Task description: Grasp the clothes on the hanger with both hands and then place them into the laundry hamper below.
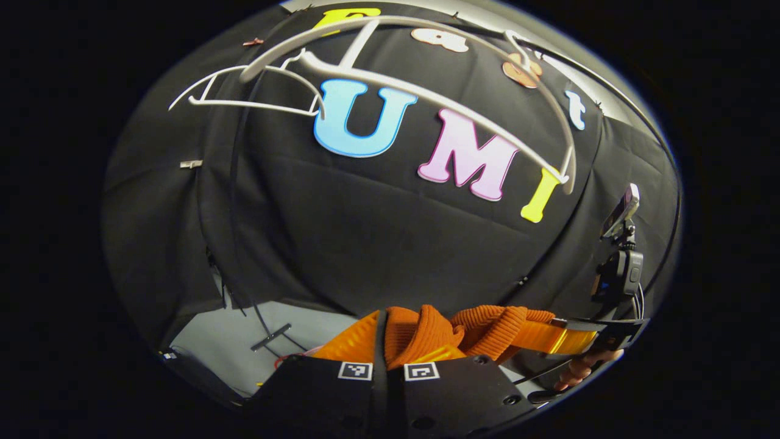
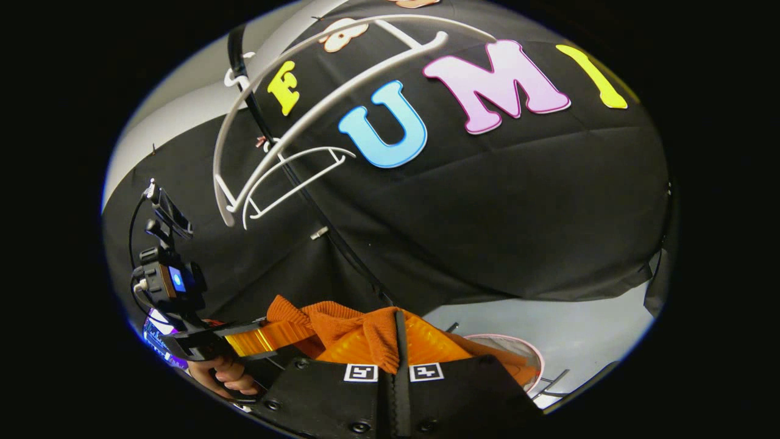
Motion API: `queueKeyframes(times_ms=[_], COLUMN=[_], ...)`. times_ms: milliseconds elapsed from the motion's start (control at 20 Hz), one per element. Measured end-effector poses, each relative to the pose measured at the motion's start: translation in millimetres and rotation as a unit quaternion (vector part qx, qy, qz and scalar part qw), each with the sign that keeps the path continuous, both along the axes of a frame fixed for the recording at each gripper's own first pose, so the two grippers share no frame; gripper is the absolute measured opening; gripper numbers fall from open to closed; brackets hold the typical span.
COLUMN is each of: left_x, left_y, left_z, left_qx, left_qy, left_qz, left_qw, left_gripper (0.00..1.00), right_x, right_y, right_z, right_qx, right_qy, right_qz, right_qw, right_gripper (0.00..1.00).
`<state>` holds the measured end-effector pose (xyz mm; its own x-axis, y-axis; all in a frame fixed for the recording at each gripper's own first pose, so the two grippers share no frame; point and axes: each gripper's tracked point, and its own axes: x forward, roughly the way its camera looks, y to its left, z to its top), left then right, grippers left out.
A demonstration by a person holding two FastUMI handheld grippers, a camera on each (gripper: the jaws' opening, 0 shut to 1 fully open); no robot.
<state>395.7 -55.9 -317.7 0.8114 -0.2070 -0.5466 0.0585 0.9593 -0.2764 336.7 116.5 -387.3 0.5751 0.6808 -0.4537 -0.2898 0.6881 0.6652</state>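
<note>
The orange knit garment point(image 1: 426, 335) is bunched between the two grippers, below the bare white hanger point(image 1: 390, 79). The left gripper point(image 1: 388, 356) has its fingers clenched on a fold of it. The right gripper point(image 2: 399, 353) pinches another fold point(image 2: 365, 329), fingers nearly together. The hamper's pale rim point(image 2: 524, 344) shows beneath, partly hidden by cloth. A hand point(image 2: 222, 375) holding the far gripper is cut off.

Floor point(image 2: 567, 326): pale grey, smooth. On it: round pink-rimmed laundry hamper point(image 2: 518, 347); short dark strip point(image 1: 271, 336) lying flat.
</note>
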Motion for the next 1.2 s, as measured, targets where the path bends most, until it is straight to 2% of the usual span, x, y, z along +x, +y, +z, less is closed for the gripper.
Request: queueKeyframes(times_ms=[400,650,800,950,1000,1050,1100,1150,1200], left_x=[-17,-41,-58,-64,-60,-56,-57,-54,-63], left_y=[1,-4,-1,0,1,2,6,7,12], left_z=[-102,-163,-191,-202,-198,-199,-205,-232,-204], left_qx=[0.046,0.075,0.081,0.084,0.088,0.087,0.087,0.090,0.092], left_qy=[0.080,0.158,0.189,0.198,0.195,0.194,0.197,0.201,0.204], left_qz=[-0.030,-0.051,-0.066,-0.068,-0.060,-0.055,-0.052,-0.046,-0.042], left_qw=[0.995,0.983,0.976,0.974,0.975,0.976,0.975,0.974,0.974], left_gripper=[0.05,0.05,0.06,0.12,0.15,0.35,0.55,0.75,0.95], right_x=[-21,-49,-65,-80,-76,-80,-81,-78,-79], right_y=[-10,-24,-25,-38,-34,-34,-38,-45,-48], right_z=[-105,-165,-186,-203,-205,-207,-207,-203,-210], right_qx=[-0.105,-0.184,-0.207,-0.240,-0.234,-0.236,-0.248,-0.265,-0.282], right_qy=[0.071,0.112,0.130,0.145,0.147,0.146,0.142,0.140,0.138], right_qz=[0.026,0.041,0.045,0.045,0.043,0.039,0.037,0.039,0.038], right_qw=[0.992,0.976,0.969,0.959,0.960,0.960,0.958,0.953,0.949], right_gripper=[0.05,0.04,0.05,0.06,0.09,0.12,0.41,0.70,0.99])
